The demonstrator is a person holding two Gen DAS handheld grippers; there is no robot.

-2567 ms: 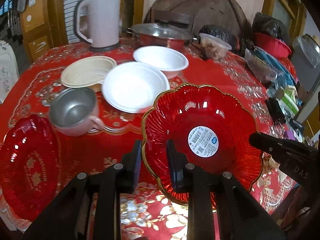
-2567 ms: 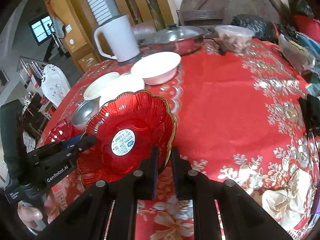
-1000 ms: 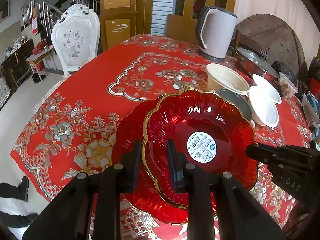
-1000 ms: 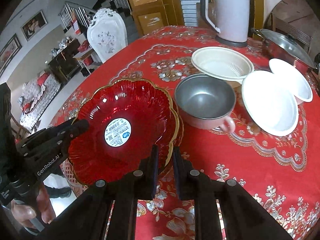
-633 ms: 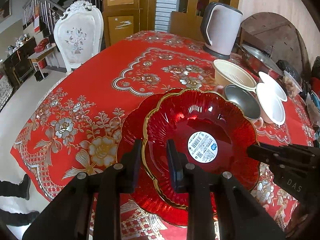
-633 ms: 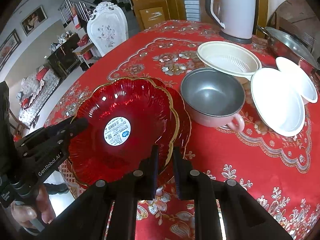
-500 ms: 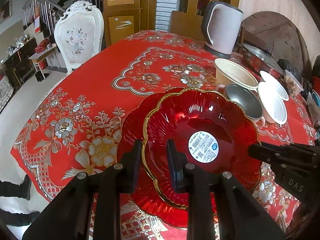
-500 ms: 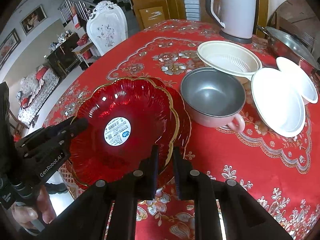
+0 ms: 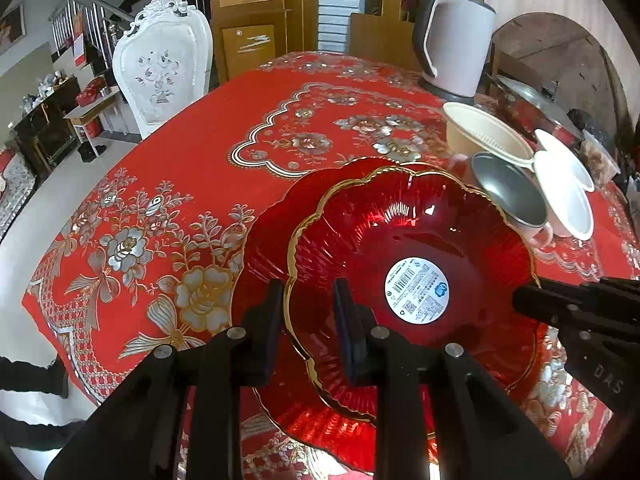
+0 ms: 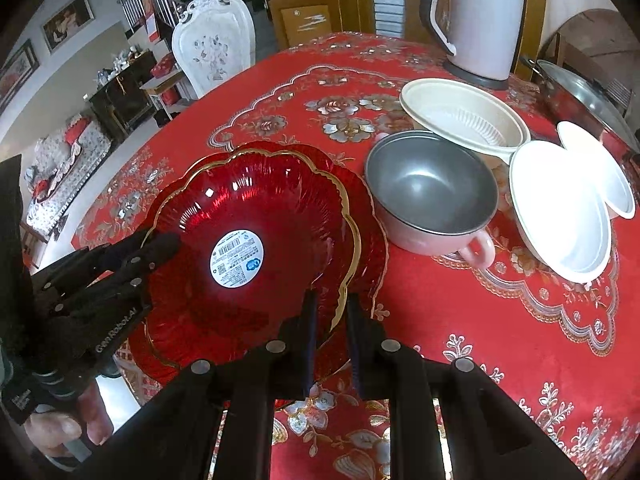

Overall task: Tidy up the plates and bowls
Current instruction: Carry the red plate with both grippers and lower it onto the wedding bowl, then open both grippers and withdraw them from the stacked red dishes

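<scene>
left gripper (image 9: 308,312): clamps rim of scalloped gold-edged red glass plate (image 9: 412,240)
right gripper (image 10: 330,320): clamps opposite rim
under it: second red plate (image 9: 264,232)

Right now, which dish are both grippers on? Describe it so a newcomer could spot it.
On the red floral tablecloth, left of the grey-lined pink mug, two red glass plates overlap. It's the upper plate, pinched by the left gripper and right gripper: gold scalloped rim, round white barcode sticker at its centre.
</scene>
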